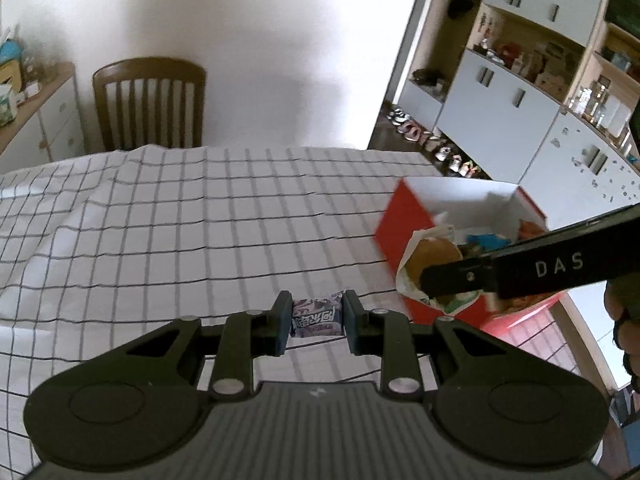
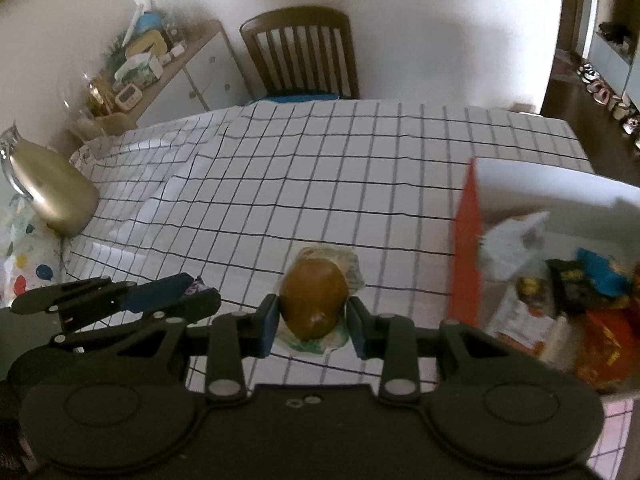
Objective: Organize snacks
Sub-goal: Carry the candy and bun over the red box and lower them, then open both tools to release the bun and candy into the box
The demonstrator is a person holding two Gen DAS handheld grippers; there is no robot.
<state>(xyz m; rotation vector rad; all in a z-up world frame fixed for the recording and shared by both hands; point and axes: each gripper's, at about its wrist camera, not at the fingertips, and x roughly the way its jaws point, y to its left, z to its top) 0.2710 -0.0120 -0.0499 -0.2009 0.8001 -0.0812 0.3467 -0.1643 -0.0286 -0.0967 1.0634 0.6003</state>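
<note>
A gold jug is seen at the far left in the right wrist view, lying tilted on a spotted cloth off the left edge of the checked tablecloth. A wooden chair is tucked in at the far side of the cloth, w/ a cluttered sideboard to its left.

The left gripper is held just above the cloth, left of the red box. Its jaws are closed on a small purple-white candy packet, pinched at both ends; the packet's long axis runs left-right, across the fingers, printed face toward the camera. In the right wrist view only a sliver of the packet is visible between the blue pads.

The right gripper is found nearer the red box, just off its left wall. A wrapped bun, brown top up in a pale green-white wrapper, is gripped between the jaws; the wrapper is pressed at both sides. The bun's long axis runs roughly fore-aft along the fingers, tilted a bit left at the far end. In the left wrist view the bun is seen over the box's near left corner.

The box is open-topped, white inside, w/ assorted snack packs (blue, orange, black, white) already in it; details are blurred.
</note>
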